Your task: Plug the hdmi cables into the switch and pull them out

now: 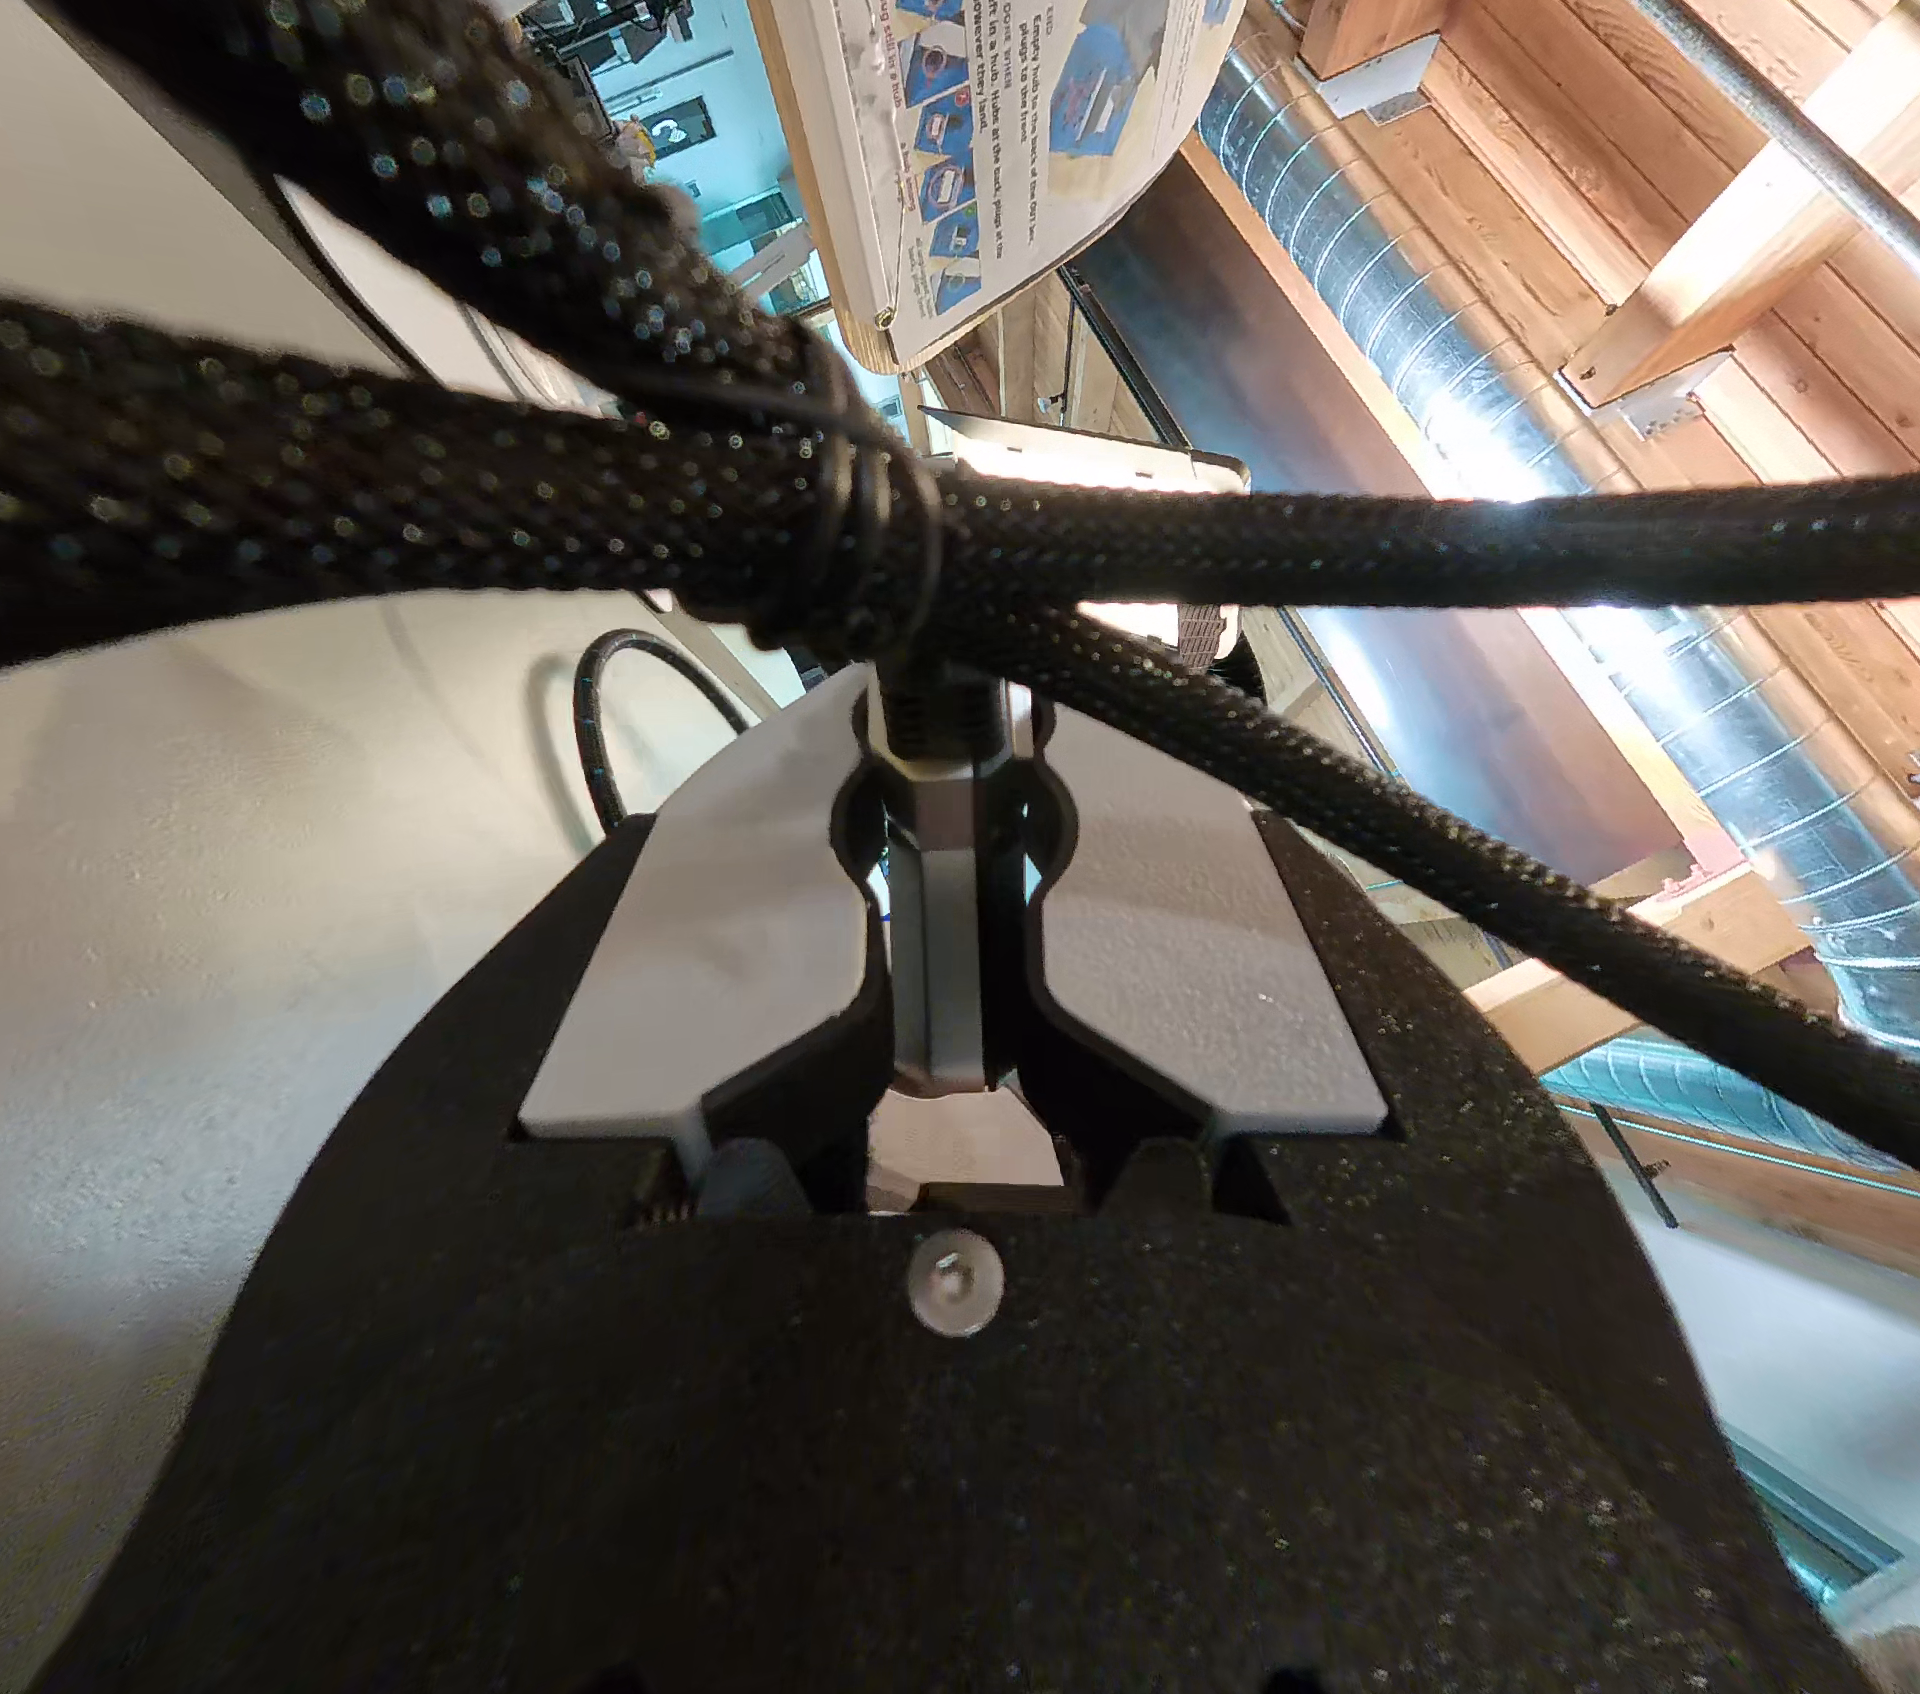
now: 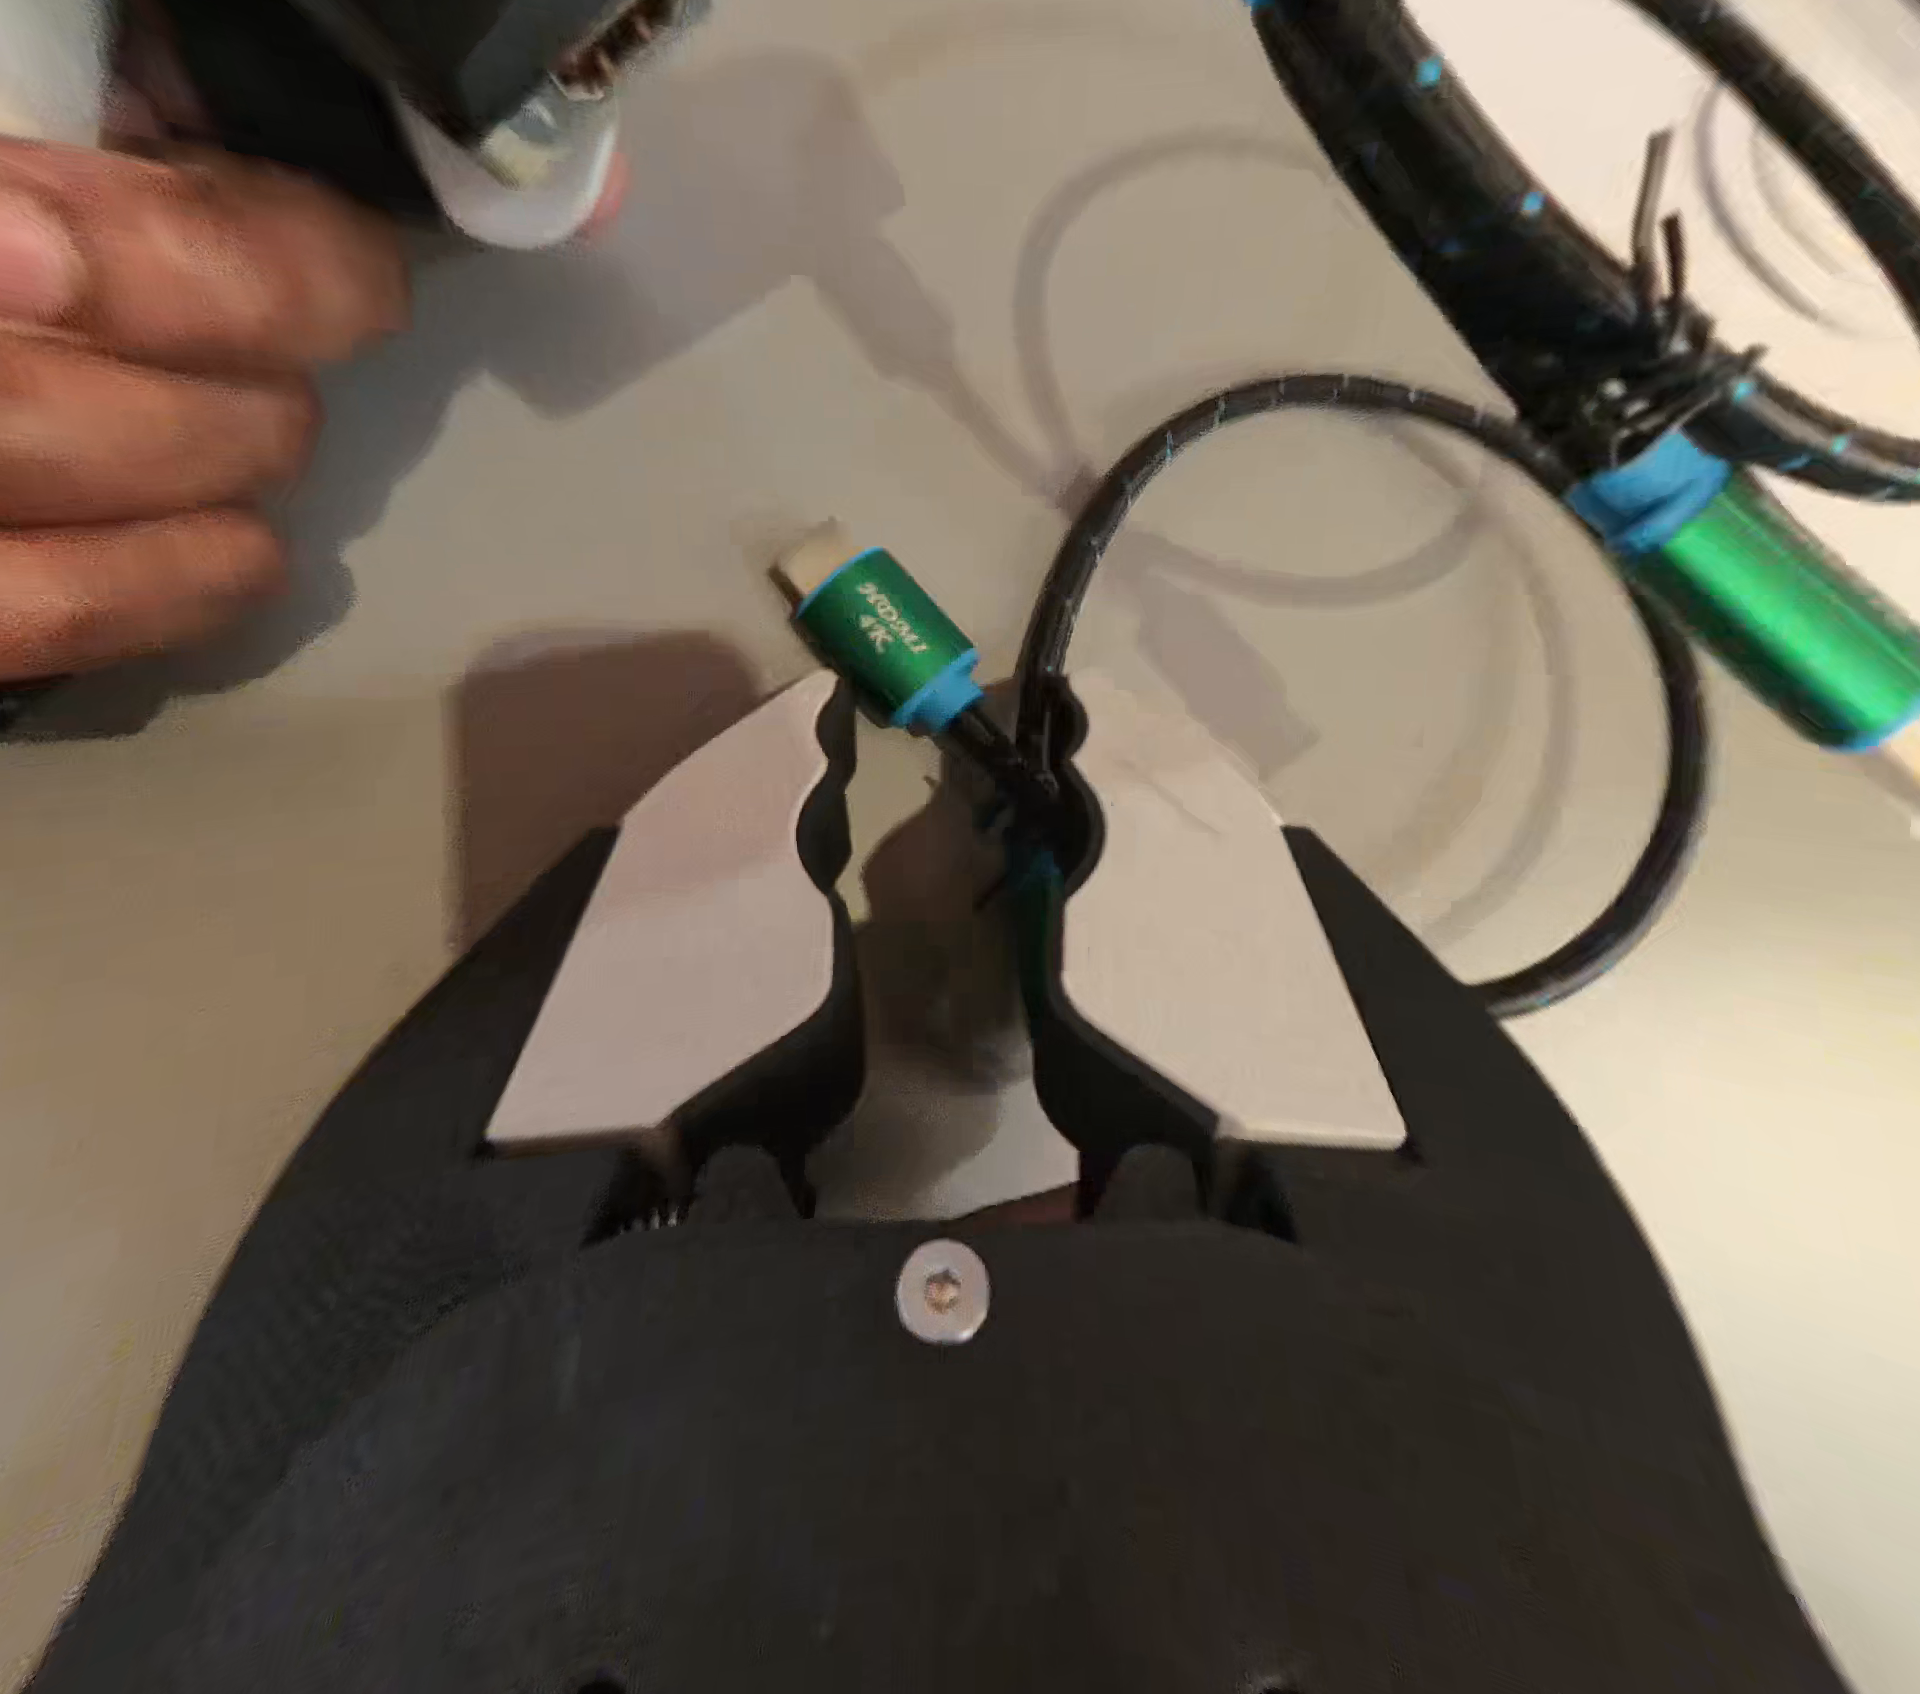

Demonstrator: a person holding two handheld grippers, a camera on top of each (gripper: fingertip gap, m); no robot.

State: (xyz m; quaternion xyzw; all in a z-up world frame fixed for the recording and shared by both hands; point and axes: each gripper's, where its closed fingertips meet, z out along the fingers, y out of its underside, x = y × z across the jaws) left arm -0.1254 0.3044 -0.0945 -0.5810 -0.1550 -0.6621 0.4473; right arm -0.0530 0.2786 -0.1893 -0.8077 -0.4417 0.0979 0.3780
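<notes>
My left gripper [image 1: 940, 771] is clamping a grey hex-bodied plug [image 1: 935, 938], braided black cables [image 1: 1351, 532] fanning off its end. My right gripper [image 2: 951, 771] is sitting open on the table [image 2: 312, 865]; green connector [image 2: 883, 636] lying between the tips, cable [image 2: 1039, 771] brushing the right finger.

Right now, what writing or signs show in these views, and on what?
White printed board, hanging top centre: text and small pictures; wording not copied.
Green plug at right tongs: pale lettering; not copied.
Dark background sign: too small.
</notes>
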